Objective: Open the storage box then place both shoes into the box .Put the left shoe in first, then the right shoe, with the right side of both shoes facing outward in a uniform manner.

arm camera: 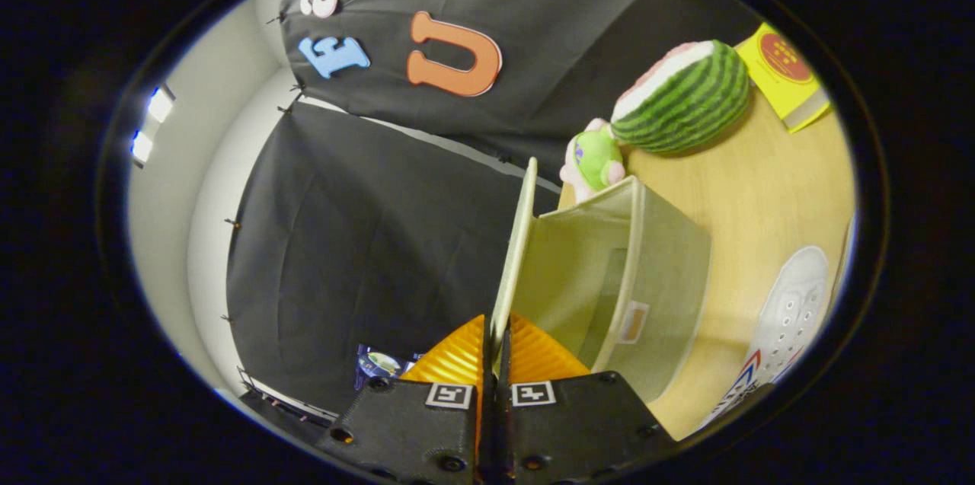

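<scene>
The gripper (497, 344) is clenched on the lid (514, 256) of the box (655, 279), both fingers pressing on the lid's thin edge, which runs straight ahead from between them. The lid stands raised, swung away from the box's mouth, so the box is open — its pale fabric inside shows bare walls and a darker patch low down, and nothing can be seen lying in it, though its bottom is partly hidden. A small tag (634, 321) sits on the outer wall near the fingers. The box rests on the wooden worktop (762, 188). A white shoe (788, 317) lies on the worktop beside the box, outside it. Beyond the box stand a small plush toy (596, 161) — touching or just behind its far corner — a watermelon plush (685, 100), and a yellow book (784, 74).
</scene>
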### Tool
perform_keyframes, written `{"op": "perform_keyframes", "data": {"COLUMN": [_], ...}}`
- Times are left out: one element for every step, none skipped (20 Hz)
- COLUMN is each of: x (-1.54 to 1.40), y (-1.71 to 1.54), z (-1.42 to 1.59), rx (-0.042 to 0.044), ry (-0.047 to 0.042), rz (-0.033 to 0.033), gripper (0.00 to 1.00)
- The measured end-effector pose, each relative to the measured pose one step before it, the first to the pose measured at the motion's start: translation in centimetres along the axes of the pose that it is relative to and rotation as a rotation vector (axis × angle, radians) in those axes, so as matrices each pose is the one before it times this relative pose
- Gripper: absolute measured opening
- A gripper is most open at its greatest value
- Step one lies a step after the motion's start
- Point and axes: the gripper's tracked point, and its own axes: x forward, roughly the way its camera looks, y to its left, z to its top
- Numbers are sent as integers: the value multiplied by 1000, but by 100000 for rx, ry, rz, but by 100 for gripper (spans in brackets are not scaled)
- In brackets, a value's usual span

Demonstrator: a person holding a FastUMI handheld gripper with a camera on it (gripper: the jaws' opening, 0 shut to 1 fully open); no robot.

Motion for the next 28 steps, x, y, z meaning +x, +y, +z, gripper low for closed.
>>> {"op": "perform_keyframes", "data": {"x": [491,687,548,761,510,751,921,695,901,921,652,888,1014,827,366,464,343,199,38,51,-279,-213,-382,-524,-723,-662,-555,-648], "y": [1263,1300,1445,1527,1059,1328,1039,1139,1084,839,817,957,1433,1049,1309,1104,824,352,-56,-517,-602,-354,-683,-917,-1126,-1428,-1522,-1920], "z": [120,-82,-428,-7,247,85,-214,309,265,-496,-713,-484,-370,-671,-251,-457,-653,-1100,-591,-291,-276,-19,-151,-132,-371,-323,-265,-104], "rx": [-2461,-3056,-3092,-2220,-1150,-1896,-2790,-3604,-2793,-652,645,368,-1570,-3896,-4111,-3782,-4893,-3624,-2914,-1971,-1405,-730,-870,61,-405,-789,-1233,-1758], "ry": [-1175,-405,297,-984,-1392,-1995,-2654,-4322,-3541,-398,-585,-92,-311,-50,-841,-437,1000,1559,872,624,396,-529,805,405,1133,1466,598,307], "rz": [-1865,-1782,-1286,-1092,-505,49,-1578,-51,-1443,-968,528,1115,2137,1191,1033,1449,107,-848,-1405,-3136,-3342,-1095,-2609,-2784,-3058,-3608,-3921,-5237], "gripper": [5,5,5,5,5,5,6,6,12,13,14,14,17,34,51,68,84,100,100,100,100,100,100,100,100,100,100,100]}}
